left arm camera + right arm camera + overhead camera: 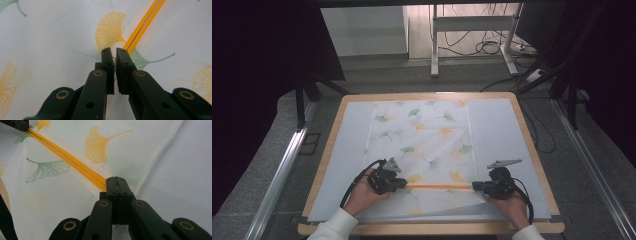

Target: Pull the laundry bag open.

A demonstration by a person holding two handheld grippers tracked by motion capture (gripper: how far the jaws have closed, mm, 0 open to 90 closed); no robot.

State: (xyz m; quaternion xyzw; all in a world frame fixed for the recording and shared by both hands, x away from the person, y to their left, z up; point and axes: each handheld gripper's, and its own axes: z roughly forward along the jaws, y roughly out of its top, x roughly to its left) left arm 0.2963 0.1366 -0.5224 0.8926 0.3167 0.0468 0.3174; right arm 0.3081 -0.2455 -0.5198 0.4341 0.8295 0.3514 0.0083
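A white cloth (422, 140) printed with green and yellow ginkgo leaves lies flat on the table's pale mat (497, 130). An orange band (439, 186) of two thin strands runs taut and level across the cloth's near part. My left gripper (404, 185) holds its left end, with the jaws nearly together on it. In the left gripper view the band (143, 23) leaves the left gripper (115, 51) toward the upper right. My right gripper (474, 186) is shut on the other end. The right gripper view shows the band (67, 158) stretching from the right gripper (115, 179) up to the left.
The table has a wooden rim (329, 150), and the mat shows bare on both sides of the cloth. The cloth's right edge (160, 157) lies just beside the right gripper. Behind the table are a white desk frame (434, 45), cables (484, 47) and dark curtains.
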